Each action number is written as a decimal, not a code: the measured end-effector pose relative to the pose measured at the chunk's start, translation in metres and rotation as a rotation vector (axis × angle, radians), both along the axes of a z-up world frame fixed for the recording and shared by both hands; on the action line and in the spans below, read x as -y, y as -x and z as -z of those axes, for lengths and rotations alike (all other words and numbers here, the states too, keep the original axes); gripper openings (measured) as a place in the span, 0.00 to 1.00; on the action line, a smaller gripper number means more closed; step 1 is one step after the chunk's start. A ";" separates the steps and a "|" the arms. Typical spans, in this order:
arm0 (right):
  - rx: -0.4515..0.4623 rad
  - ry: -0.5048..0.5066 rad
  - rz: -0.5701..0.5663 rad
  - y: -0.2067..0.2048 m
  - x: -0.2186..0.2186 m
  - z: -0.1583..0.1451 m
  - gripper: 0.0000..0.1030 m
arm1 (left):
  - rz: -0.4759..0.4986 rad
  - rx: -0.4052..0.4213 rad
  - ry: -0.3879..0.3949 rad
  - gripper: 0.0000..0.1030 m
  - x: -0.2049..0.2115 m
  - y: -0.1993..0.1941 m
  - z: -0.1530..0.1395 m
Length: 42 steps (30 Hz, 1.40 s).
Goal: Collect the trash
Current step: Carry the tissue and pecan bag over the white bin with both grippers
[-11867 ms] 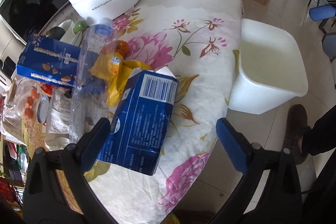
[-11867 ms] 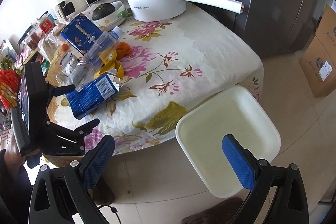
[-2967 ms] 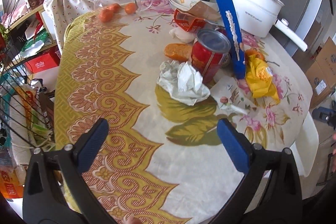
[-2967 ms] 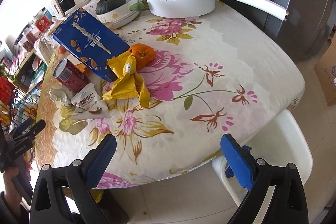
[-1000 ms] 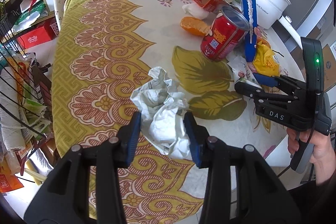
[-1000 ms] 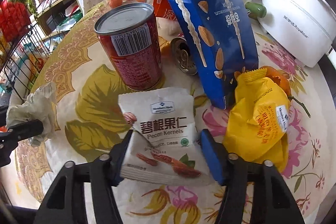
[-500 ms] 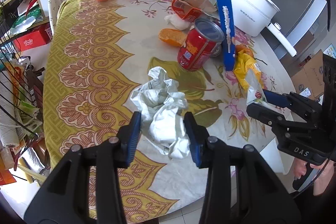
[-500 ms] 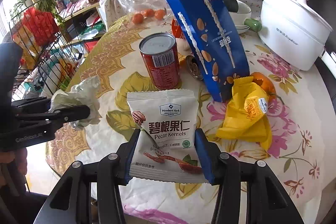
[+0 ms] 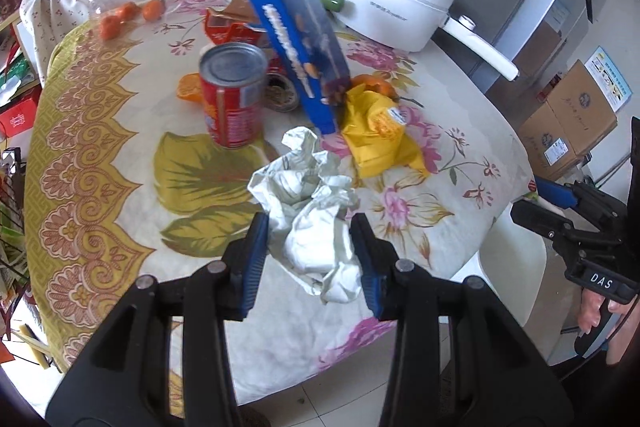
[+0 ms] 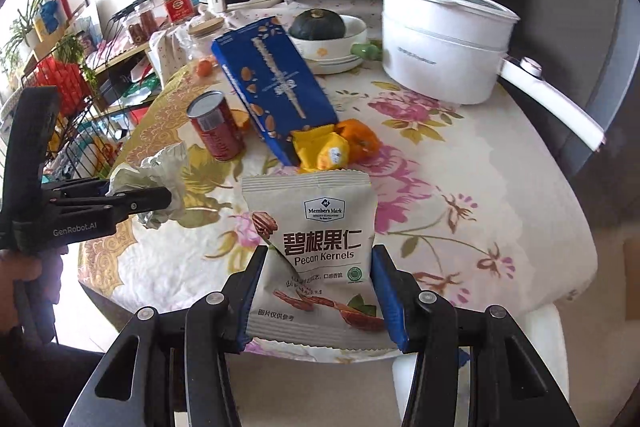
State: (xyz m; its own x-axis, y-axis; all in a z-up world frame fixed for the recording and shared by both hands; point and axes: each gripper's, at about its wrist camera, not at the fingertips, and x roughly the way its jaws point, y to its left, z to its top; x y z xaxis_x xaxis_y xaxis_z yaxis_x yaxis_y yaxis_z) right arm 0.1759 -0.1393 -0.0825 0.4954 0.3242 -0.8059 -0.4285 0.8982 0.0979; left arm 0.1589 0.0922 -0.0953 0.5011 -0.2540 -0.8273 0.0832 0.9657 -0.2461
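Above the near edge of the floral-cloth surface [image 9: 460, 163], left claw [image 9: 310, 251] is clenched on a crumpled white paper wad [image 9: 308, 211], held clear of the cloth. Right claw [image 10: 318, 291] grips a white pecan kernel packet [image 10: 316, 247] by its two side edges, packet upright, print facing the camera, lifted off the cloth. Left wrist view: right claw sits off the surface's far right edge, over a white bin [image 9: 508, 267] on the floor beside the surface. On the cloth: red tin can [image 9: 232, 95] upright; blue snack box [image 9: 298, 43] leaning, just beside the can; yellow wrapper [image 9: 376, 131] touching the box's lower end; orange fruit [image 10: 360, 139] behind the wrapper. White lidded pot [image 10: 440, 47] at the far side.
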 end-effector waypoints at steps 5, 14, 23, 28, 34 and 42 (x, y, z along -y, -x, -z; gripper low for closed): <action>0.002 0.008 0.065 0.004 0.046 -0.002 0.50 | 0.074 0.006 0.010 0.42 0.045 -0.005 -0.003; -0.009 0.018 0.152 0.013 0.107 0.003 0.50 | 0.209 0.011 0.013 0.42 0.125 -0.011 -0.006; -0.024 0.034 0.216 0.024 0.156 0.008 0.50 | 0.328 0.008 0.011 0.43 0.192 -0.009 0.001; -0.034 0.048 0.248 0.032 0.181 0.013 0.50 | 0.399 0.010 0.006 0.43 0.225 -0.003 0.006; -0.058 0.076 0.286 0.039 0.209 0.021 0.50 | 0.504 0.019 -0.014 0.43 0.262 0.012 0.016; -0.094 0.099 0.341 0.046 0.238 0.033 0.50 | 0.612 0.011 -0.045 0.43 0.292 0.028 0.035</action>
